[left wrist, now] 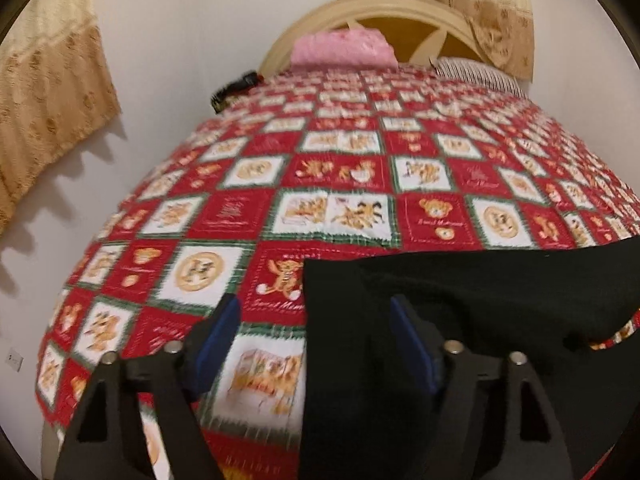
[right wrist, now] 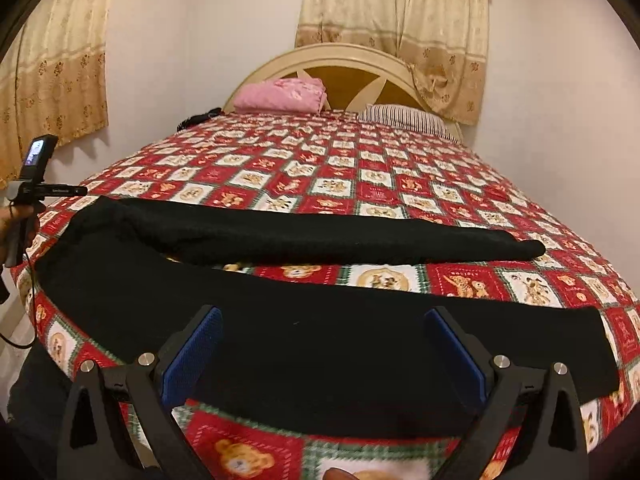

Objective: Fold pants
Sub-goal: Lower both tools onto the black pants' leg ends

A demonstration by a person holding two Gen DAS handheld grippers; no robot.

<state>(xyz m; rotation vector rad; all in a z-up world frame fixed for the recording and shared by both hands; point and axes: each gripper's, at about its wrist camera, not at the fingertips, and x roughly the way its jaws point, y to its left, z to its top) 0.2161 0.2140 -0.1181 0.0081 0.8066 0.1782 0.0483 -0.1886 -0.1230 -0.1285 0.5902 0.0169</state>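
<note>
Black pants lie spread flat on the red patterned bedspread, legs running toward the right, one leg farther back. My right gripper is open, hovering over the nearer leg near the bed's front edge. In the left wrist view the pants' waist end lies at the lower right. My left gripper is open, straddling the waist's left edge, holding nothing. The left gripper's handle shows at the far left of the right wrist view.
A folded pink blanket and a striped pillow lie at the cream headboard. A dark object lies on the bed's far left edge. Curtains hang behind; a wall runs along the bed's left side.
</note>
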